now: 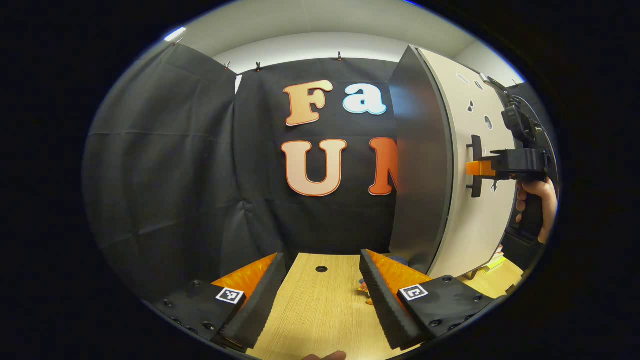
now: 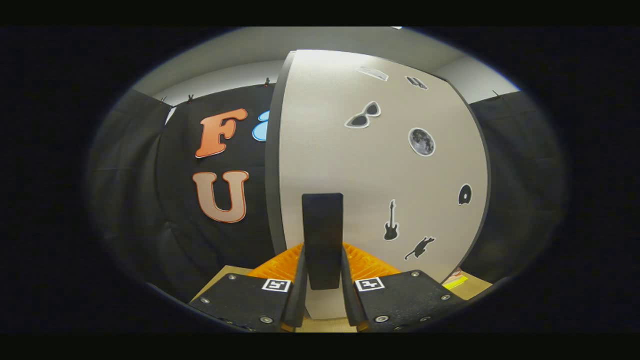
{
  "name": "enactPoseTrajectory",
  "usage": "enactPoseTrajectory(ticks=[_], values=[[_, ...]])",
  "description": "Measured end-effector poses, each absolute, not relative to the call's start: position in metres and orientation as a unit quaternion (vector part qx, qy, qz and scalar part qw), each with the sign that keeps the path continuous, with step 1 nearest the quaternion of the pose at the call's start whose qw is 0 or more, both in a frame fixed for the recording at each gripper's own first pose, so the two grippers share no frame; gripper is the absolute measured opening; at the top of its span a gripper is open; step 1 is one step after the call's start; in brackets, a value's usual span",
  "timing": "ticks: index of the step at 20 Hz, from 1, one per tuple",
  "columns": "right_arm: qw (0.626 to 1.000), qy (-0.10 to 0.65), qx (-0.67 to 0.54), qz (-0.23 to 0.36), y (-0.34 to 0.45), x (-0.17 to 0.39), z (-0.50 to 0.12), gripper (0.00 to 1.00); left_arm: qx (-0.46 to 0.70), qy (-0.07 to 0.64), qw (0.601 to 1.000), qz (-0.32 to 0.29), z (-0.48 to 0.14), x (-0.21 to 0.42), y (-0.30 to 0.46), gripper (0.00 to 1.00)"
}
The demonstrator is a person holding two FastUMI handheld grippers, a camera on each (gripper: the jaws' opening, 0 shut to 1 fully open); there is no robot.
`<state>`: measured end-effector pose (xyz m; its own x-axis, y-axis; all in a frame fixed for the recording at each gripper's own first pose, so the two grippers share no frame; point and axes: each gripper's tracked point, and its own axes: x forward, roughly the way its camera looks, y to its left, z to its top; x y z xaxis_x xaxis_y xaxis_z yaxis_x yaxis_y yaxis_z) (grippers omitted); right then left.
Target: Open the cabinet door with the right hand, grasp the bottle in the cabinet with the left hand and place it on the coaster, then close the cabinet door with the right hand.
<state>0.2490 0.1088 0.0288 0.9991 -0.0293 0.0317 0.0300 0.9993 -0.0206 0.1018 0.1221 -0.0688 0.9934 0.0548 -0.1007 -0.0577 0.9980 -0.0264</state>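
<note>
A tall cabinet stands on the right of the left gripper view, with a grey side (image 1: 420,165) and a beige door (image 1: 480,225). My right gripper (image 1: 475,167), held by a hand (image 1: 537,200), reaches the door's black vertical handle (image 1: 475,147). In the right gripper view the handle (image 2: 322,225) stands between the fingers of my right gripper (image 2: 322,252), which is shut on it. The door (image 2: 380,165) carries several dark stickers and looks level with the cabinet front. My left gripper (image 1: 322,257) hangs open over the wooden table (image 1: 320,310). The door hides whatever is inside.
A small round hole (image 1: 321,269) marks the tabletop ahead of the left gripper. A small colourful object (image 1: 364,288) lies half hidden behind its right finger. Yellow items (image 1: 495,262) lie at the cabinet's foot. Black cloth walls close the back and left.
</note>
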Motion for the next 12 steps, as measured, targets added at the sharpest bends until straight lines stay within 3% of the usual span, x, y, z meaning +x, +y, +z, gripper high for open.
enactPoseTrajectory(ticks=[1, 2, 12], values=[[1.000, -0.016, -0.013, -0.015, 0.108, 0.247, 0.029, 0.33, -0.014, 0.049, 0.998, 0.025, -0.067, 0.099, 0.118, 0.99], [1.000, -0.015, -0.007, -0.016, 0.108, 0.246, 0.029, 0.24, -0.012, 0.048, 0.999, 0.022, -0.065, 0.098, 0.113, 0.97], [1.000, -0.014, 0.002, -0.019, 0.098, 0.229, 0.027, 0.24, 0.013, 0.023, 1.000, 0.008, -0.044, 0.047, 0.076, 0.97]])
